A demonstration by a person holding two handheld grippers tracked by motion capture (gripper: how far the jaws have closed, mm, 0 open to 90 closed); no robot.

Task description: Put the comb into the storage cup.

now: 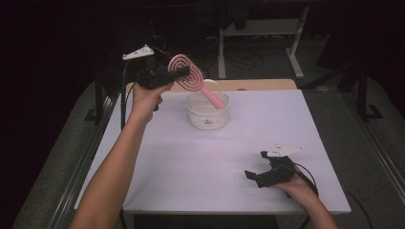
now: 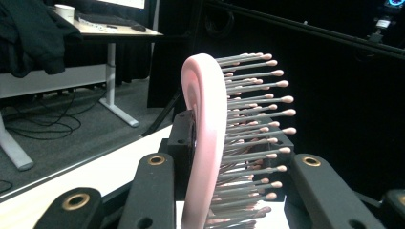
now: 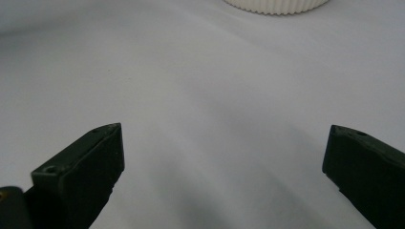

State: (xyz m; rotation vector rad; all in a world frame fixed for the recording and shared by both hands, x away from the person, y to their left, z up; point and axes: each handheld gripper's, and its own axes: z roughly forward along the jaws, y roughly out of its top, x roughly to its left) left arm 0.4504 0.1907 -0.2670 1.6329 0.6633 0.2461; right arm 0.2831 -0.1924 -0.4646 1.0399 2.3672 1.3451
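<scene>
The left forearm reached far forward over the table's left side, its hand lifted well above the surface, and the left gripper (image 1: 177,72) pointed to the right with its jaws clamped together on what they held (the left gripper view showed both jaws pressed close at either side). The right hand (image 1: 300,183) rested low at the near right, and the right gripper (image 1: 255,166) pointed left, jaws spread wide apart with nothing between them.

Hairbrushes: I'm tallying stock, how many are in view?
1. The pink hairbrush is held by the left gripper, handle dipping into the white basket; the basket's inside is partly hidden.
</scene>
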